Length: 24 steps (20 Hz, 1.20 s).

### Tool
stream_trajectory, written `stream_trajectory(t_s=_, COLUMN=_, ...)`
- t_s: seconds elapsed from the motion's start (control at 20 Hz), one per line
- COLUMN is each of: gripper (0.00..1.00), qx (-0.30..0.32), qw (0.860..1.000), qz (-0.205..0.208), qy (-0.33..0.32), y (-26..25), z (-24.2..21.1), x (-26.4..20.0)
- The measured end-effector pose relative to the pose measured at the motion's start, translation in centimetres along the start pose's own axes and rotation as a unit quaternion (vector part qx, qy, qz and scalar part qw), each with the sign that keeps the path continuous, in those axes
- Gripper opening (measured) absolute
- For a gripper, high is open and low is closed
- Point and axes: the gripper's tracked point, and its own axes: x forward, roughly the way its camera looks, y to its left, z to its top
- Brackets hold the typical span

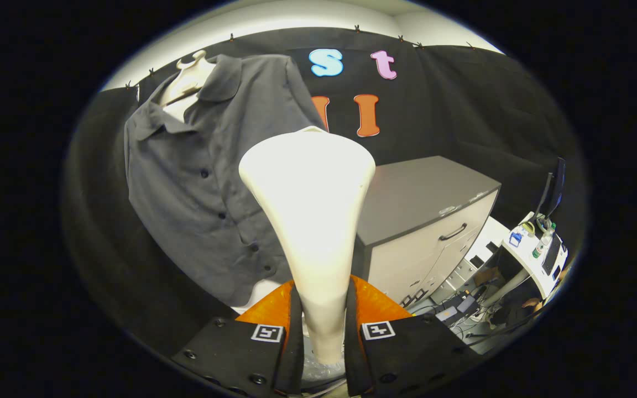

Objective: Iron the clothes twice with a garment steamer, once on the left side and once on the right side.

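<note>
While both fingers of the gripper (323, 331) press on its narrow handle, the cream garment steamer (310, 199) rises with its wide head upward. Just beyond hangs the dark grey shirt (202, 182) on a mannequin (188, 83); a grey cabinet (429, 215) stands beside.

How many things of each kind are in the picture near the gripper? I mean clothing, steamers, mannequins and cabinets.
Shirt, on the mannequin: 1
Steamer, gripper shut on its handle: 1
Mannequin: 1
Cabinet, beyond the steamer: 1
Total: 4
</note>
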Motion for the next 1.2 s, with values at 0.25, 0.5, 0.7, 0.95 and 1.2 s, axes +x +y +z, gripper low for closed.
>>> stream_trajectory(t_s=0.25, gripper=0.38, qx=0.014, qw=0.998, qz=0.016, qy=-0.065, y=-6.3, z=7.1, x=-2.3)
stream_trajectory(t_s=0.5, gripper=0.38, qx=-0.003, qw=0.992, qz=0.034, qy=-0.124, y=-12.4, z=12.6, x=-5.8)
stream_trajectory(t_s=0.7, gripper=0.38, qx=-0.005, qw=0.988, qz=0.040, qy=-0.152, y=-16.3, z=15.2, x=-7.8)
stream_trajectory(t_s=0.95, gripper=0.38, qx=-0.007, qw=0.983, qz=0.067, qy=-0.168, y=-17.5, z=16.4, x=-8.6)
stream_trajectory(t_s=1.2, gripper=0.38, qx=-0.001, qw=0.984, qz=0.071, qy=-0.165, y=-19.3, z=16.5, x=-7.6)
